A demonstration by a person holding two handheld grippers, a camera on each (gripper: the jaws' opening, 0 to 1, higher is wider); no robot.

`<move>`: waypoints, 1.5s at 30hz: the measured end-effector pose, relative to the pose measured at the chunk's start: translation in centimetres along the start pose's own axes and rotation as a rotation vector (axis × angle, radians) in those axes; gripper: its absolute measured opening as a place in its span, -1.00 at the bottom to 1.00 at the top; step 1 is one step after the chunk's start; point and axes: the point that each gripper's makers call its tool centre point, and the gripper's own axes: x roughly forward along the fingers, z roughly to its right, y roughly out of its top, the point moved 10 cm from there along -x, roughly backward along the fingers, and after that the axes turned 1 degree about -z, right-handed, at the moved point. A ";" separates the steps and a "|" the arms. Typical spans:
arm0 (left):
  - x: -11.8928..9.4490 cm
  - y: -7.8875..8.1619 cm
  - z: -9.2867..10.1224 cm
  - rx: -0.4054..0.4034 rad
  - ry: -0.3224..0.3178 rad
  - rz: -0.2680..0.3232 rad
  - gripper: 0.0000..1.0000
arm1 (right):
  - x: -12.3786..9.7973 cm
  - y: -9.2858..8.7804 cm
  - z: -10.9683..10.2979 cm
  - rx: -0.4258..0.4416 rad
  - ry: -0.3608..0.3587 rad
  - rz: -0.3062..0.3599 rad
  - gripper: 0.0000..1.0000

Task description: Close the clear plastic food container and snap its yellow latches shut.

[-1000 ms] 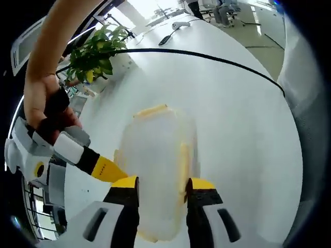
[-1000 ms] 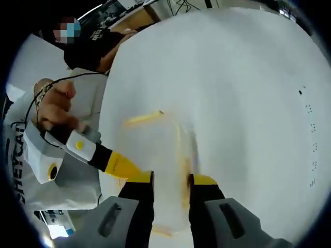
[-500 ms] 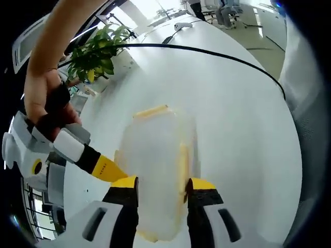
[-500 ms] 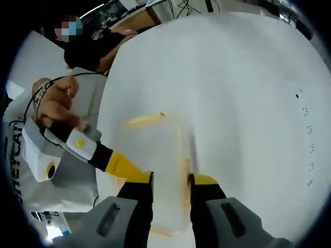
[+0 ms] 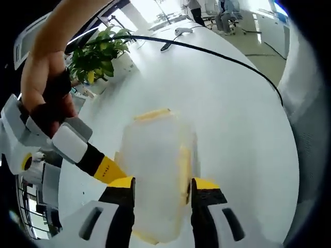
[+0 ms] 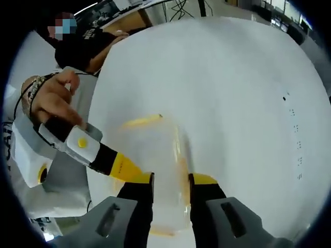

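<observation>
Container (image 5: 158,175) first: the clear plastic box sits on the white table (image 5: 238,113) directly ahead of both of my grippers, its lid down on top as far as I can make out through the blur. My left gripper (image 5: 161,192) has its two yellow-tipped jaws set narrowly apart on either side of the near end of the box, and a yellow latch (image 5: 183,165) on the long side lies just beside the right-hand jaw. I cannot tell whether the jaws press the plastic or merely flank it. In the right gripper view, my right gripper (image 6: 170,187) stands the same way, jaws narrow, straddling the container (image 6: 155,170) at its near end, with a yellow side latch (image 6: 182,165) next to the right-hand jaw; here too contact is unclear. A second yellow latch (image 5: 151,113) runs across the far end of the box in the left gripper view, and the right gripper view shows a matching yellow strip (image 6: 140,121) at its far end. Each view catches the other gripper coming in from the left, held in a hand (image 5: 44,98), its yellow tip touching or nearly touching the box's side. Beyond the box, a black cable (image 5: 217,54) curves over the table, and a potted green plant (image 5: 95,54) stands at the table's far edge. A seated person in dark clothing (image 6: 85,44) is past the table in the right gripper view.
</observation>
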 end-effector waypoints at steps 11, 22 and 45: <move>-2.6 -2.0 -2.6 -0.210 -0.076 0.010 0.54 | -2.9 -2.6 -0.2 0.099 -0.092 0.212 -0.32; -3.4 -3.2 -5.3 -0.280 -0.138 0.035 0.97 | -3.1 -6.1 -2.9 -0.081 -0.175 0.190 0.06; 0.1 -4.0 -5.7 -0.143 -0.312 -0.088 0.85 | -0.6 -8.9 -3.7 -0.161 -0.169 0.077 0.63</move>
